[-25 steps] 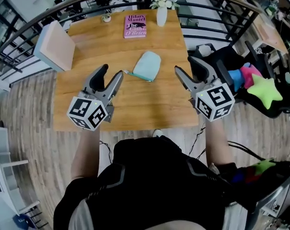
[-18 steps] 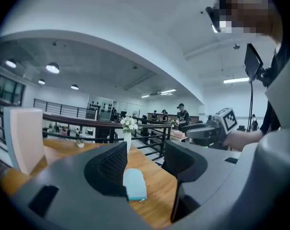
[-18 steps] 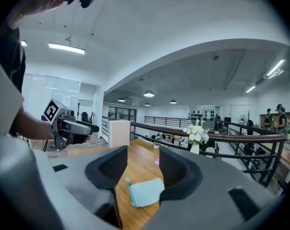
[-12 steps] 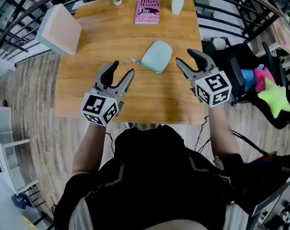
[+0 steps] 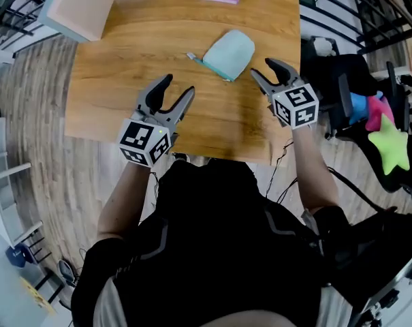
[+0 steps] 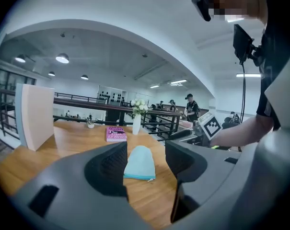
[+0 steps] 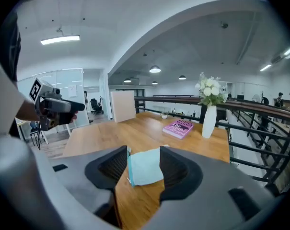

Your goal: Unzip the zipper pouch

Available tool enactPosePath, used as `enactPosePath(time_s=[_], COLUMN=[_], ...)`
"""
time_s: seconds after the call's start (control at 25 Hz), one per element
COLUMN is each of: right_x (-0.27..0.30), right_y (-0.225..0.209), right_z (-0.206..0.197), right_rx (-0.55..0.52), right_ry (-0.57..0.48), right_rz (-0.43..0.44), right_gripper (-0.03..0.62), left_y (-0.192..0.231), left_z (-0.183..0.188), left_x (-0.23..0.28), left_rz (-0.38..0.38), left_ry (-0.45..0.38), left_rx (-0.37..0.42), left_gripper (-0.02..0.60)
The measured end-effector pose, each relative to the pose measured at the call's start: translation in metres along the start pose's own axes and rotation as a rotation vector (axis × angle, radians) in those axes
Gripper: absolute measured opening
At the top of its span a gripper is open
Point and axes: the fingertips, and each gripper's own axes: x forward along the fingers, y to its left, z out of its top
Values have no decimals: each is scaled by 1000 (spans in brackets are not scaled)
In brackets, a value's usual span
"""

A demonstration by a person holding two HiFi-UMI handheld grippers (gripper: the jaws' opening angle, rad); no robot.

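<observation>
Wooden table (image 5: 124,67), head view: both grippers sit lower and closer to the table than a second ago. The pouch (image 5: 227,54) hasn't moved; it lies flat mid-table, just beyond the two claws, with its teal zip edge toward the person. The left gripper (image 5: 177,87) is spread with nothing in it. The right gripper (image 5: 263,70) is spread too, empty, near the pouch's right corner but not touching. So this is approach only, and the zip looks fully closed, not started. Left gripper view: jaws wide apart, pouch framed between them but well ahead on the table. Behind it a vase (image 6: 136,123) holds white flowers (image 6: 139,105), with a pink book (image 6: 116,133) beside. Right gripper view: jaws apart, pouch lined up between them further on, no contact. The pouch's contents can't be told; it lies fairly flat
</observation>
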Motion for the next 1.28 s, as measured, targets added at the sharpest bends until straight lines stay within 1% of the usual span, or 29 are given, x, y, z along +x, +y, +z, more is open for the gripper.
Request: enactPosePath(time_s=[0.16,0.24,0.4,0.56,0.64,0.68,0.88,1.0,1.12,1.28], right_x=[29,40,60,81,89,93,108,114,120,123], right_y=[1,4,14,16,17,19,27,36,36,35], right_z=[-37,-51,-77,-97,-106,-110,-126,-135,-140,-146], right_rx=[-25,-47,-81,-127,-157,-169,-234,-278,-292,-321], right_ry=[78,116,168,209,235,250,294,329,348,370], right_rz=[45,67,126,153,162,168,220,259,265,268], right_gripper=[222,210,190,186,184,173,170,172,161,137], left_y=[8,11,21,23,24,24,20,21,22,25], left_z=[-20,-28,-35,-47,-54,-56,-61,-62,-64,-66], left_x=[6,8,7,10,11,10,11,7,5,2], left_rz=[18,28,102,123,136,144,150,151,144,158], left_ry=[44,62,76,114,132,139,166,164,171,171], left_rx=[-17,-17,-24,-17,-23,-24,11,-11,-15,-16], left_gripper=[264,255,252,252,252,252,252,252,252,252])
